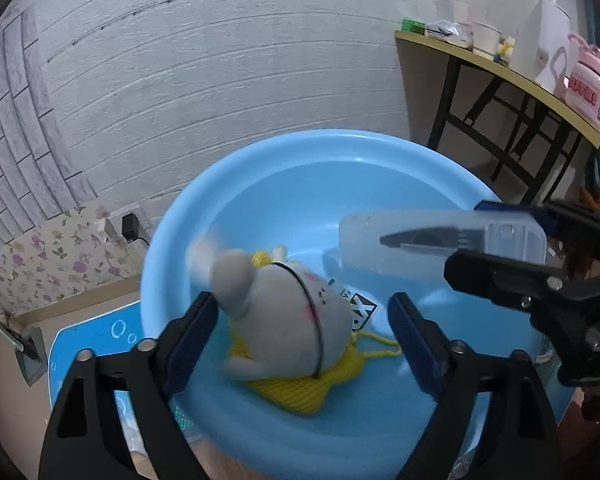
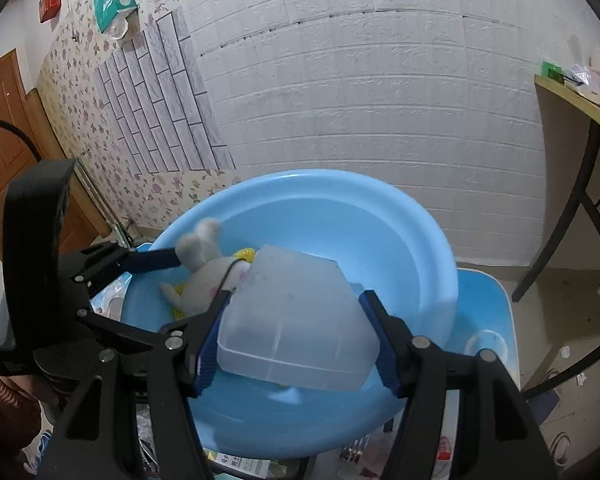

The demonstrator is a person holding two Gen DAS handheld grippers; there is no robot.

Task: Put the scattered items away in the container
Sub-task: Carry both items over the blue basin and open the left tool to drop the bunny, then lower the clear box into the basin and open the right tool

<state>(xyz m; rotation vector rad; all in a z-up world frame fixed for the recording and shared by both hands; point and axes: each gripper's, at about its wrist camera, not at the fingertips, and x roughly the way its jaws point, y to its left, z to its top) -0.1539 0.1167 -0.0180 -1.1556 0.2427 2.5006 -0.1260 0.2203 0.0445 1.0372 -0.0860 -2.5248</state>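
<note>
Over the basin: both hand-held grippers hang above the blue basin point(image 1: 284, 152), which sits on a blue stool point(image 2: 492, 312).
Left gripper: the left gripper point(image 1: 304, 328) has its jaws standing apart, and neither pad presses on anything.
Plush toy: the grey plush toy point(image 1: 288, 316) lies between those open jaws, blurred, on top of a yellow mesh pouch point(image 1: 296, 392) in the basin's bottom; it looks just released.
Right gripper: the right gripper point(image 2: 296, 336) is clamped on a translucent plastic box point(image 2: 300, 320), one pad on each side wall.
Box position: held tilted above the basin's near side, clear of the floor of the basin and just beside the toy.
Step in hand: dropping items into the container; toy delivered, box not yet.
Next move: probably lowering the box to a bare patch right of the toy, then parting the right jaws, with the left gripper clearing out of the way.
Leftovers: papers and packets show under the stool in the right wrist view; whether they belong to the task cannot be told.
</note>
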